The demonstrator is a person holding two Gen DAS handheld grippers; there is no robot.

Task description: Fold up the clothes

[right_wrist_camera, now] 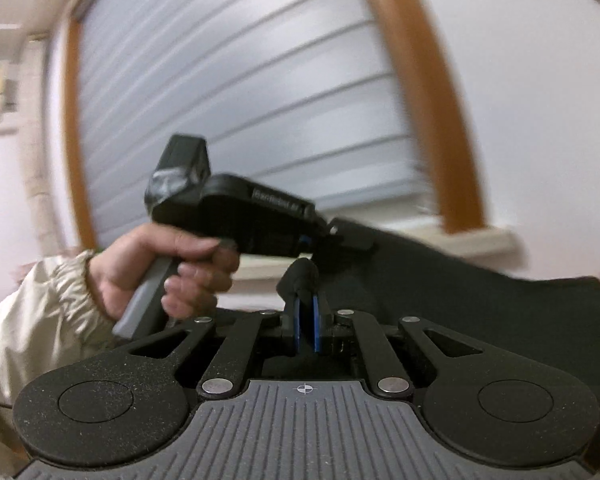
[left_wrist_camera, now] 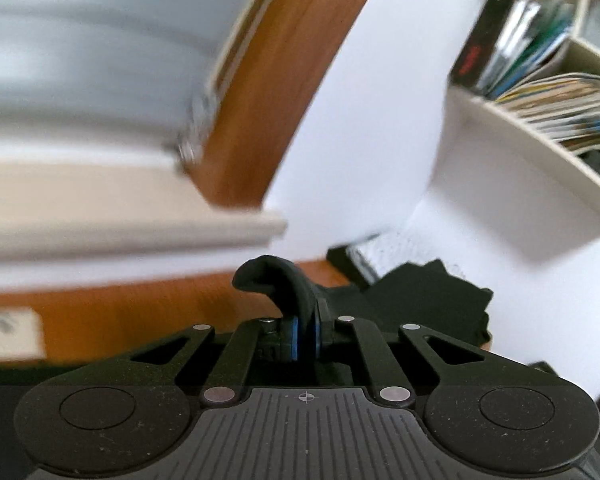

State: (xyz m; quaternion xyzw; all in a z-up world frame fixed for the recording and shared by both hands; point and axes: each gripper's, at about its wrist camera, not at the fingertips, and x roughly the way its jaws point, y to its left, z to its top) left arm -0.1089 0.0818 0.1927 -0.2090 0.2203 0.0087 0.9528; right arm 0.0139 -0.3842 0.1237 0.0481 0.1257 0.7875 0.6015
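Both grippers hold the dark garment (right_wrist_camera: 480, 320) off the surface. Left gripper (left_wrist_camera: 306, 330): blue pads closed hard on a pinched fold of the black cloth, which curls up over the tips. Right gripper (right_wrist_camera: 306, 320): same condition, jaws pressed together on a bunched nub of fabric. In the right wrist view the garment stretches as a broad dark sheet to the right, in front of the window blind (right_wrist_camera: 240, 100). The person's left hand (right_wrist_camera: 168, 264) grips the handle of the other tool just beyond, cream sleeve (right_wrist_camera: 32, 312) at the wrist.

Risks, as judged from here:
- Each grip takes only a small pinch near the edge — a sharp tug or shake could pull the cloth free of one gripper and collapse the spread.
- Uneven height between the two hands would skew the fold line.
- The hanging part could catch the folded dark clothes (left_wrist_camera: 432, 300) lying below in the left wrist view.

Writing: a moulded label on the tool body is blurred and unreadable; red lettering on a black spine in the bookshelf (left_wrist_camera: 540, 152) is likewise illegible.
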